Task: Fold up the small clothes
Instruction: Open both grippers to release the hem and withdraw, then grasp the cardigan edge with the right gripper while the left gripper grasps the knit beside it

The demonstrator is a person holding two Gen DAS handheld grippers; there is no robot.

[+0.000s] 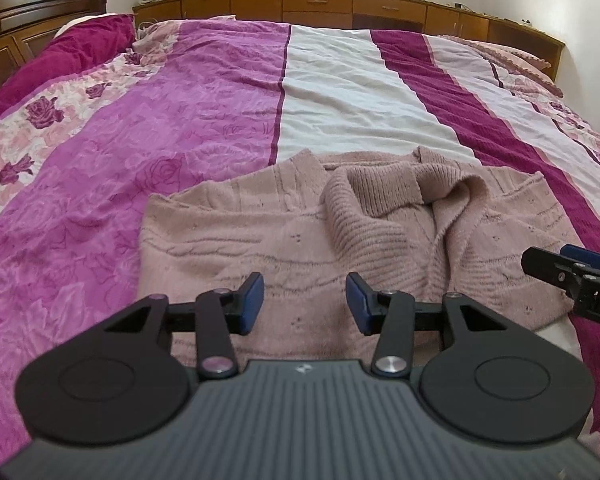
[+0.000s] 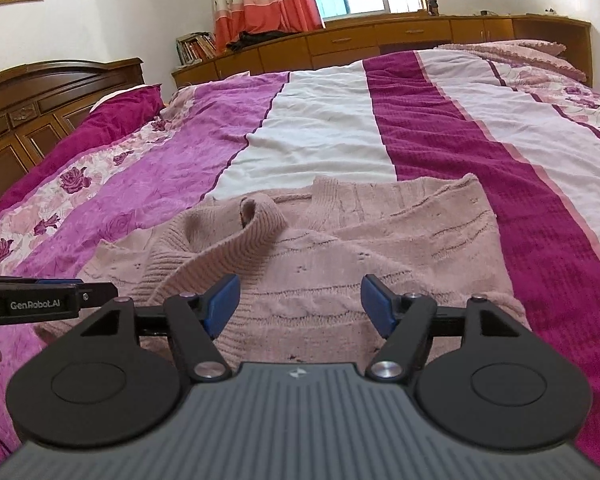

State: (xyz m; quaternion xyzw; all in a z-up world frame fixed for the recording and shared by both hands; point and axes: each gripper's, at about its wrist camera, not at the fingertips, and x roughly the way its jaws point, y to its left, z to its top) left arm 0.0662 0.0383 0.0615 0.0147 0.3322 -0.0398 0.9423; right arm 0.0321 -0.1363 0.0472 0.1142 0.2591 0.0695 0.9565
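A pale pink knitted sweater [image 1: 260, 240] lies on the bed, partly folded, with its ribbed collar [image 1: 364, 216] bunched up on top. My left gripper [image 1: 305, 302] is open and empty, just above the sweater's near edge. My right gripper [image 2: 300, 304] is open and empty, above the sweater [image 2: 380, 248] at its near right part. The right gripper also shows at the right edge of the left wrist view [image 1: 572, 276]. The left gripper shows at the left edge of the right wrist view [image 2: 48, 300].
The bedspread [image 1: 180, 120] has pink, white and magenta stripes with roses. A wooden headboard [image 1: 20, 20] stands at the left. Wooden cabinets [image 1: 340, 4] run along the far wall under a window. A pink pillow [image 2: 520, 54] lies at the far right.
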